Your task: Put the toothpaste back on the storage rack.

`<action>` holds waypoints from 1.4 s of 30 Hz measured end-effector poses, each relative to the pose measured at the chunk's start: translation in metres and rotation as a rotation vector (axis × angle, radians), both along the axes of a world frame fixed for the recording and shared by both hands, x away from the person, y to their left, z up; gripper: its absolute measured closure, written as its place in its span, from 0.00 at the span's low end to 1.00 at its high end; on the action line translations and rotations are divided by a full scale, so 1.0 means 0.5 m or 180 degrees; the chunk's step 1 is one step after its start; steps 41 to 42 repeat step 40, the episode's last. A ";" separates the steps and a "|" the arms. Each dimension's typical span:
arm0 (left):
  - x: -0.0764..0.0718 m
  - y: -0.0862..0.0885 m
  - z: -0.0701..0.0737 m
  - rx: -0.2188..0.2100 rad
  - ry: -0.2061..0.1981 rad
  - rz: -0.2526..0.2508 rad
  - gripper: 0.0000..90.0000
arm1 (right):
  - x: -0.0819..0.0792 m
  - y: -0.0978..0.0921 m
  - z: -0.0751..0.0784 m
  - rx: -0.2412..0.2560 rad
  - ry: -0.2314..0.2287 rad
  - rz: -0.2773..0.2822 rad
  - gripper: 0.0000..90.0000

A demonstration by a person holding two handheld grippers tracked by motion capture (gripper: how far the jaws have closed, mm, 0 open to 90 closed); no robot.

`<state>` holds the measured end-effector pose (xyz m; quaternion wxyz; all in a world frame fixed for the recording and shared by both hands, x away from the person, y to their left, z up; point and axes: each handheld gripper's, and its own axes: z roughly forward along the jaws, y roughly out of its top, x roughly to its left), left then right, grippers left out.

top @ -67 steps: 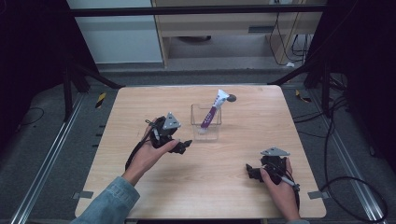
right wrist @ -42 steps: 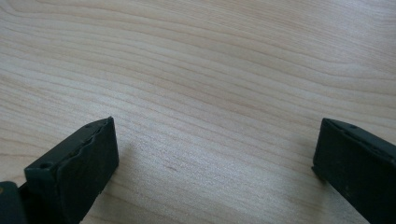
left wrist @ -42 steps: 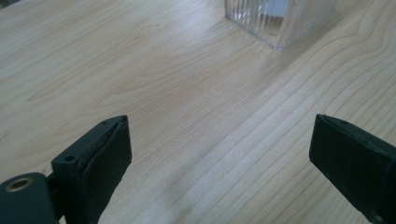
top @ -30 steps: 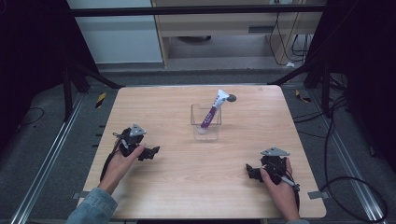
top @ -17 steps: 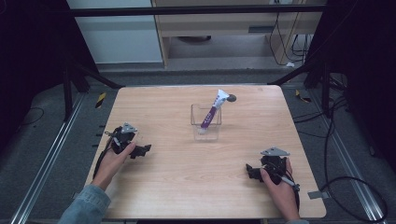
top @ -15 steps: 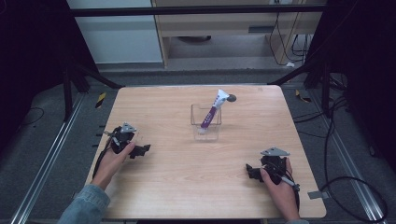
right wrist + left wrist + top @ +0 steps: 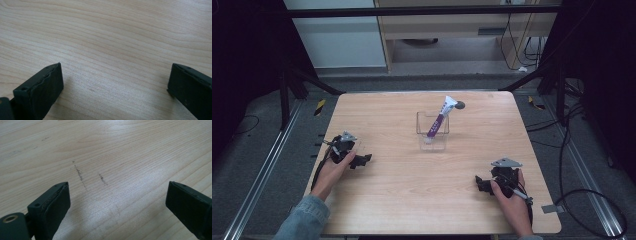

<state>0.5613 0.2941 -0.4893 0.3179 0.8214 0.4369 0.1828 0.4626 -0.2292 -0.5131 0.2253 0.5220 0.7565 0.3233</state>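
In the high view we see the left gripper point(image 7: 362, 159) at the lower left of the wooden table point(image 7: 392, 200) and the right gripper point(image 7: 481, 184) at the lower right. The purple-and-white tube point(image 7: 438, 122) stands tilted in the clear container point(image 7: 432, 131) at the centre, well apart from both. In the left gripper view the jaws are spread wide over bare wood with dark scratches point(image 7: 80, 175). In the right gripper view the jaws also stand wide apart, nothing between them.

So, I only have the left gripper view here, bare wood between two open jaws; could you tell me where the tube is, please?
Observer: The tube stands tilted in a clear container at the table's middle, in the high view.
Operator: How far off is my gripper?
Observer: The left gripper rests near the table's left edge, well apart from the container.
Operator: And the other one?
Observer: The right gripper sits low near the front right, jaws wide apart and holding nothing in its own view.
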 end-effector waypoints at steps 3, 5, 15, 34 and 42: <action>0.003 0.002 -0.003 -0.0018 -0.0012 0.0015 0.06 | 0.000 0.000 0.000 0.0000 0.0000 0.0000 0.00; 0.005 0.003 -0.004 -0.0032 -0.0021 0.0030 0.06 | 0.000 0.000 0.000 0.0000 0.0000 0.0000 0.00; 0.012 0.002 -0.012 -0.0042 -0.0010 0.0026 0.06 | 0.000 0.000 0.000 -0.0002 0.0000 -0.0003 0.00; 0.019 0.004 -0.035 -0.0065 -0.0120 0.0014 0.00 | 0.000 0.000 0.000 0.0004 0.0003 -0.0004 0.00; 0.017 0.003 -0.036 -0.0071 -0.0111 0.0086 0.00 | 0.000 0.000 0.000 0.0003 0.0004 -0.0007 0.00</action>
